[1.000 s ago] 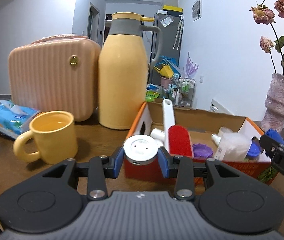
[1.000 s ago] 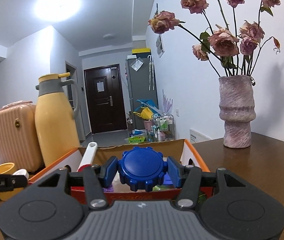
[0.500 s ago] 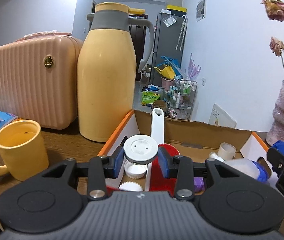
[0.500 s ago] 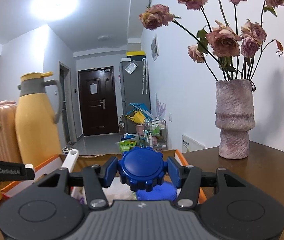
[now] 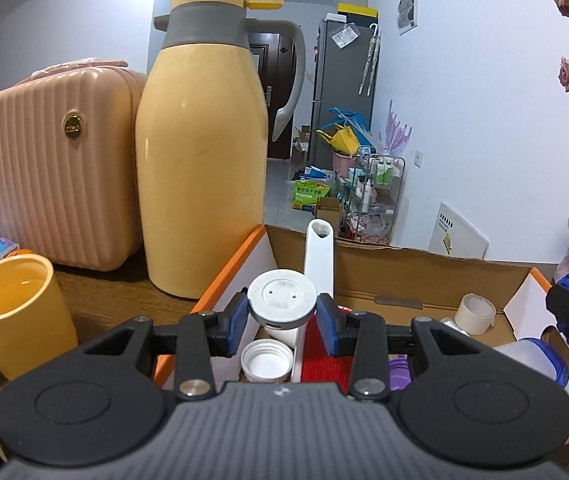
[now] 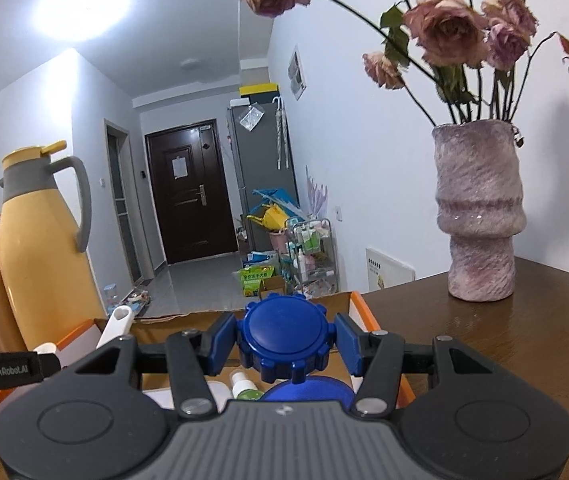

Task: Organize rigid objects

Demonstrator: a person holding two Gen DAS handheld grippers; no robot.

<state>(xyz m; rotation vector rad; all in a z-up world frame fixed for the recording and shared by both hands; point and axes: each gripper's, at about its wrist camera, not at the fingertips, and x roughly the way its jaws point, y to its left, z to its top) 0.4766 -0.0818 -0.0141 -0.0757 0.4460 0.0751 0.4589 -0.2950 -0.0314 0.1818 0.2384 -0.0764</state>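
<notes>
Over the cardboard box we keep left gripper clamped on white cap, right gripper clamped on blue cap, ready to drop them in.

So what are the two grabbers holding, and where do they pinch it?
The left hand-held gripper pinches a round white cap by its opposite edges. The right hand-held gripper pinches a knobbly blue lid by its rim, on both sides.

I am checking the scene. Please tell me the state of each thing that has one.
Left gripper: shut on white lid.
Right gripper: shut on blue lid.
Box: open, holding items.
Jug: upright, closed.
Mug: upright.
Vase: upright.
</notes>
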